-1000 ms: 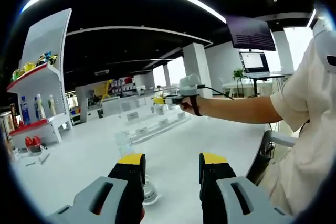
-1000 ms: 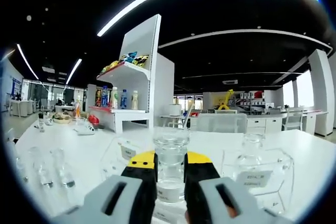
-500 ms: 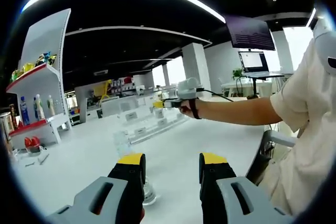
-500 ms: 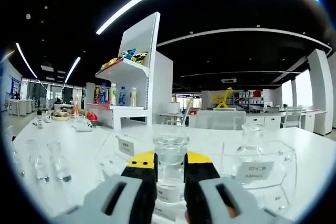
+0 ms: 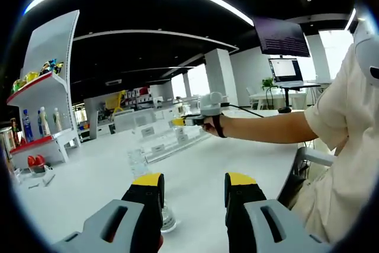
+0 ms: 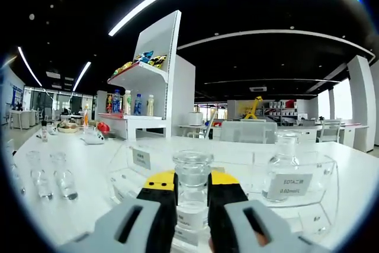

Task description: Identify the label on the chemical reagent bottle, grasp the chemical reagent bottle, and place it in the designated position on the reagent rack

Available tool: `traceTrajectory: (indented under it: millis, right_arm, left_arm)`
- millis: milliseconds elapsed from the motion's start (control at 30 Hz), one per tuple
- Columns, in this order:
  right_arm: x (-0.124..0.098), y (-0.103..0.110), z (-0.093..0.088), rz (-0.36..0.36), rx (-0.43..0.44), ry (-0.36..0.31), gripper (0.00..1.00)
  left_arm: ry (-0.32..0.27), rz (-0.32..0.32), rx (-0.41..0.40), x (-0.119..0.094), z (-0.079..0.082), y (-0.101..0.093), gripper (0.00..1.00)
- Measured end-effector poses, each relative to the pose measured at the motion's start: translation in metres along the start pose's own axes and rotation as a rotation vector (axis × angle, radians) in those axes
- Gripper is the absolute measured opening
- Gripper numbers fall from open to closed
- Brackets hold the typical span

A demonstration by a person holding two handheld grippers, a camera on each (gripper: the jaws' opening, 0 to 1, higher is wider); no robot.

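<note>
My right gripper (image 6: 192, 189) is shut on a clear glass reagent bottle (image 6: 192, 181) with a round stopper and a white label, held upright between the yellow-tipped jaws. Just beyond it stands the clear acrylic reagent rack (image 6: 323, 191), holding another labelled clear bottle (image 6: 283, 167) on the right. In the left gripper view my left gripper (image 5: 193, 186) is open with nothing between its jaws, low over the white table (image 5: 201, 164). A small clear bottle (image 5: 138, 162) stands just left of it. The right gripper (image 5: 188, 120), held by a person's arm, reaches over the rack (image 5: 160, 140) farther back.
A white shelf unit (image 6: 145, 96) with drink bottles stands behind the rack. Several small clear bottles (image 6: 50, 176) stand on the table at the left of the right gripper view. The person's torso (image 5: 346, 164) and a chair fill the right side of the left gripper view.
The right gripper has carried its bottle closer to the rack and lower; the rack and its labelled bottle look larger. The left gripper has stayed still.
</note>
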State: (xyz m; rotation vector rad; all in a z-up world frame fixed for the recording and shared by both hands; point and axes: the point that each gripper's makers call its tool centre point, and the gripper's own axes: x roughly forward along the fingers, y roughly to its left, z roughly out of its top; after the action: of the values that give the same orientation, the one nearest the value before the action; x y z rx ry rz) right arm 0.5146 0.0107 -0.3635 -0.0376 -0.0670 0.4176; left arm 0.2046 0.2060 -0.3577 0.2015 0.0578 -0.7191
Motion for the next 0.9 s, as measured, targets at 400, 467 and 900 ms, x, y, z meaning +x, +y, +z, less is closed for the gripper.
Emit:
traceTrajectory:
  millis: [400,467,900]
  right_arm:
    - [-0.004,0.004,-0.01,-0.005,0.021,0.022,0.19]
    - [0.001,-0.002,-0.013,-0.007,0.017,0.028,0.19]
    - [0.005,-0.01,-0.022,-0.007,0.022,0.055,0.19]
  left_arm:
    - [0.0,0.0,0.001,0.0,0.0,0.0,0.42]
    - [0.0,0.0,0.001,0.0,0.0,-0.001,0.42]
    - [-0.001,0.008,0.001,-0.002,0.001,0.002,0.42]
